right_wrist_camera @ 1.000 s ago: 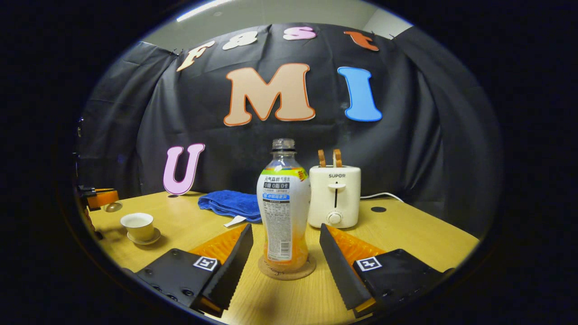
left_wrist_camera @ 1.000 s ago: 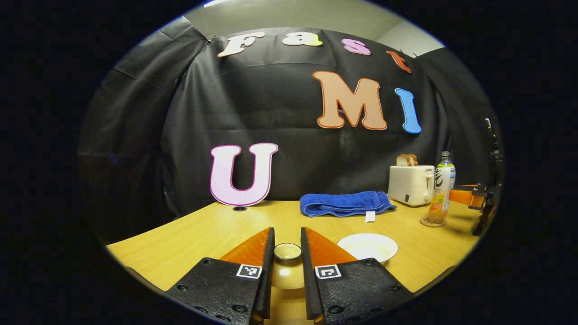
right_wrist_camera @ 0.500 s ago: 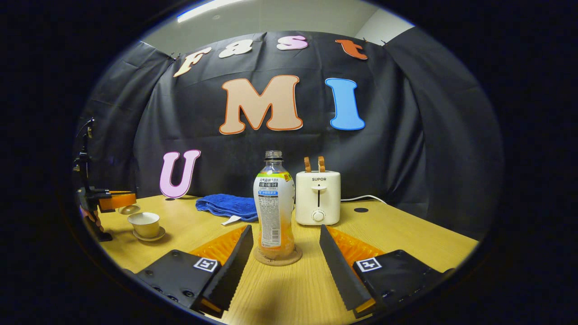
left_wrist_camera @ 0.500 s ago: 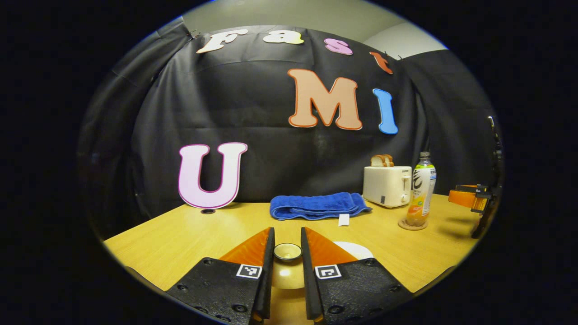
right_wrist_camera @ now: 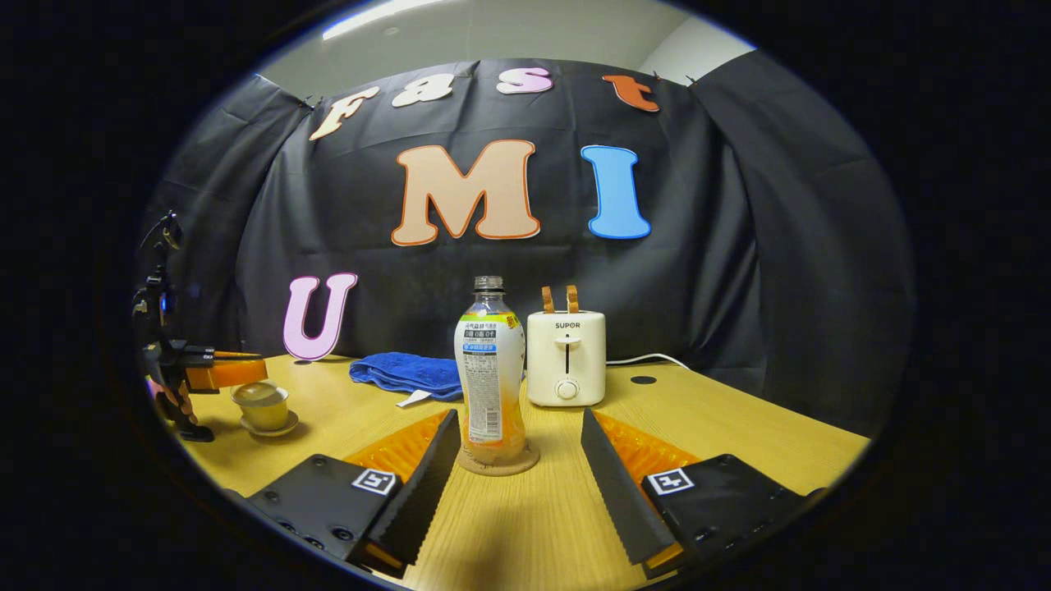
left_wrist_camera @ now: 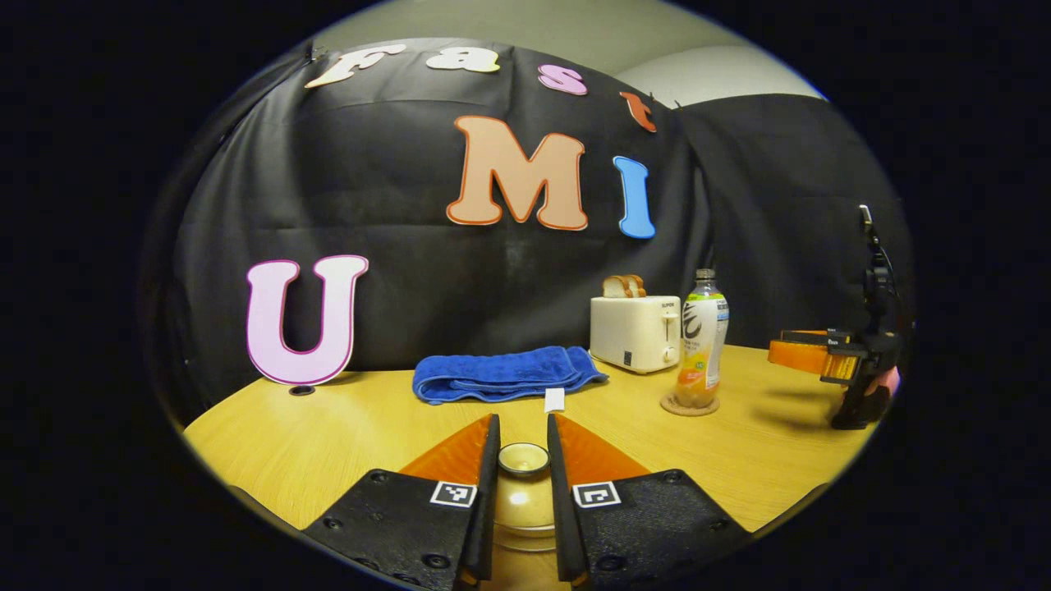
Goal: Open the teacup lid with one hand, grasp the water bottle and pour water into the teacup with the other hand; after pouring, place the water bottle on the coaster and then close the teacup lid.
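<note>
My left tongs pinched the teacup lid by its knob, right over the teacup on its saucer. My right tongs stood wide open, near the water bottle, which stood upright on its coaster on the surface.

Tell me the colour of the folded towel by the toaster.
Blue towel, clearest in the left gripper view.

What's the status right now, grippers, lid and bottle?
Left gripper shut on lid, over teacup. Right gripper open, short of water bottle, which stands on coaster. Towel and toaster behind, not in the way.
</note>
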`<move>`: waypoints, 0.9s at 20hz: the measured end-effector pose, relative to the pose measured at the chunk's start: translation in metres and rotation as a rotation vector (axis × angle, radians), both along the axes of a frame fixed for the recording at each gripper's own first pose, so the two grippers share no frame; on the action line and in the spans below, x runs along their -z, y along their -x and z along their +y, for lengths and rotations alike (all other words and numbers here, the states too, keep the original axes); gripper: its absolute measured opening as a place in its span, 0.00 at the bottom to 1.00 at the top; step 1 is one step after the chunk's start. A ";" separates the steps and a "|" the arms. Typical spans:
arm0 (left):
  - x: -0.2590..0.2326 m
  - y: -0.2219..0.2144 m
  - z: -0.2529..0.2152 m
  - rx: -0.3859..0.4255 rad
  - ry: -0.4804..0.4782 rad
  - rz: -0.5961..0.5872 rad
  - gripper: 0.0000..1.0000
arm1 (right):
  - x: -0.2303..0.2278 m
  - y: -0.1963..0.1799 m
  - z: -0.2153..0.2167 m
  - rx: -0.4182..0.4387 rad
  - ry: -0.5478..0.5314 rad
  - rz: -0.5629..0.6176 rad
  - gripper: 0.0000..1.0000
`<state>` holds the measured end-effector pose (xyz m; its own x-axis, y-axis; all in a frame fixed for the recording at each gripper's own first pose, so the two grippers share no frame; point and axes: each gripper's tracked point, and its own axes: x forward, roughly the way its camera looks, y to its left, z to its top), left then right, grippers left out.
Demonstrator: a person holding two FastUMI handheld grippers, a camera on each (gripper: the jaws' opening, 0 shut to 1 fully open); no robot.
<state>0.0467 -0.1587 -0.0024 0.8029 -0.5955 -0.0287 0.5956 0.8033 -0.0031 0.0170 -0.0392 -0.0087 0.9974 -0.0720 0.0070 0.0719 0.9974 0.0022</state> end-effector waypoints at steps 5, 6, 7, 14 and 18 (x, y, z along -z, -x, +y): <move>0.006 0.000 -0.007 0.025 -0.043 0.022 0.28 | 0.000 0.002 0.000 0.000 0.000 0.001 0.92; 0.007 0.000 -0.008 0.028 -0.048 0.024 0.28 | -0.001 0.002 0.000 0.003 0.001 0.002 0.92; 0.007 0.001 -0.008 0.028 -0.051 0.026 0.28 | -0.001 0.001 -0.001 0.006 0.001 0.001 0.94; 0.000 0.001 -0.001 0.009 -0.011 0.003 0.39 | 0.001 -0.001 -0.001 0.006 0.000 -0.001 0.92; -0.005 0.001 0.007 -0.021 0.027 -0.015 0.78 | 0.001 0.000 -0.001 0.006 0.000 0.000 0.92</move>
